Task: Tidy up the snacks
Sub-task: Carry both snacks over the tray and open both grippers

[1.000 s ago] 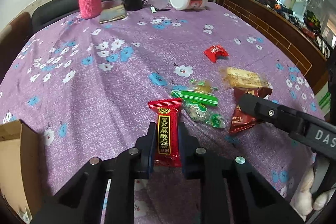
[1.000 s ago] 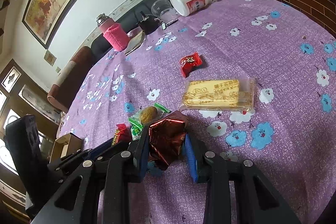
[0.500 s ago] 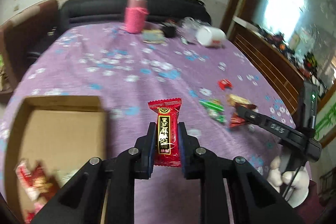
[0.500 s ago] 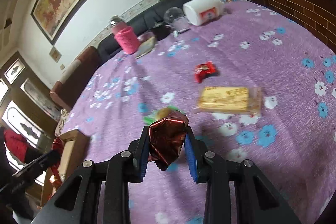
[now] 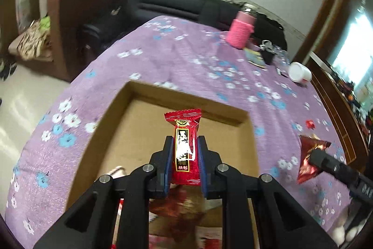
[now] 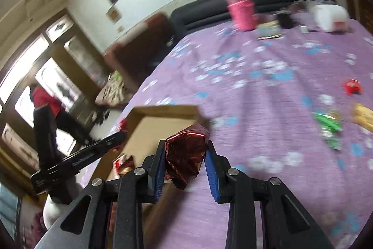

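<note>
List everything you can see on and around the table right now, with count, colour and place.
cardboard box: one, brown, near table edge, wrappers inside
red candy: one, red with gold label, in the left tool over the box
foil snack: one, dark red, in the right tool beside the box
small red packet: one, red, mid table
green packets: a few, green, mid table
yellow packet: one, yellow, at picture edge
pink bottle: one, pink, far end
white jar: one, white, lying at far end
tablecloth: one, purple floral
sofa: one, black, behind table
left tool: black, shut on candy
right tool: black, shut on foil snack
</note>
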Demonstrator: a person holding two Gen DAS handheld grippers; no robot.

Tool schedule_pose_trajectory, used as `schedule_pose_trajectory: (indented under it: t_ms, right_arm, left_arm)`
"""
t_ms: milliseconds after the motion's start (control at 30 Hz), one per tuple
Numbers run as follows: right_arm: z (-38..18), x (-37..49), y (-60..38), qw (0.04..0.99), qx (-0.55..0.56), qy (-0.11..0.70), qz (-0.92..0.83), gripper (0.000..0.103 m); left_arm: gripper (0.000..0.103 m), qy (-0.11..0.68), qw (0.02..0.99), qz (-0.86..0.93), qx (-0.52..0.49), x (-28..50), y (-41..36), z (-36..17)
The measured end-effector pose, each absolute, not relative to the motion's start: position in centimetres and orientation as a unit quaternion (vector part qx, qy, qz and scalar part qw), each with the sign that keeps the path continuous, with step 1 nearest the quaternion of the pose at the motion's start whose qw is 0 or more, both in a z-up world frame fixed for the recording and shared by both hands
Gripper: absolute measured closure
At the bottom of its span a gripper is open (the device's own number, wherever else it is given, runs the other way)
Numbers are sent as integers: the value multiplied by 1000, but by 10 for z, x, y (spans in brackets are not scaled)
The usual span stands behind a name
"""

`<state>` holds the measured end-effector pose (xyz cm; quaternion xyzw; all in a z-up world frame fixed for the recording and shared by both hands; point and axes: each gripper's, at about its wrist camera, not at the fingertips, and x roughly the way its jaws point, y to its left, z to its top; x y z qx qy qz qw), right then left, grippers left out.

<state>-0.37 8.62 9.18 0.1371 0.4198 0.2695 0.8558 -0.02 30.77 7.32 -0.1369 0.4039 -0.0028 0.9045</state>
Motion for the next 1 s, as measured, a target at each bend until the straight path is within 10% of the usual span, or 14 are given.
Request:
schedule_pose_trajectory:
  t_ms: [467,600,1000]
  right_arm:
    - [45,35,197,809,62,507,293,67]
    - [38,41,198,797,85,523,292,65]
    - [79,2,115,817,130,481,291,65]
  left_arm:
    - [84,430,883,29,-185,13,348,42]
    - [63,426,882,21,-199,10,351,44]
    - [54,365,910,-21,-197,-36,315,108]
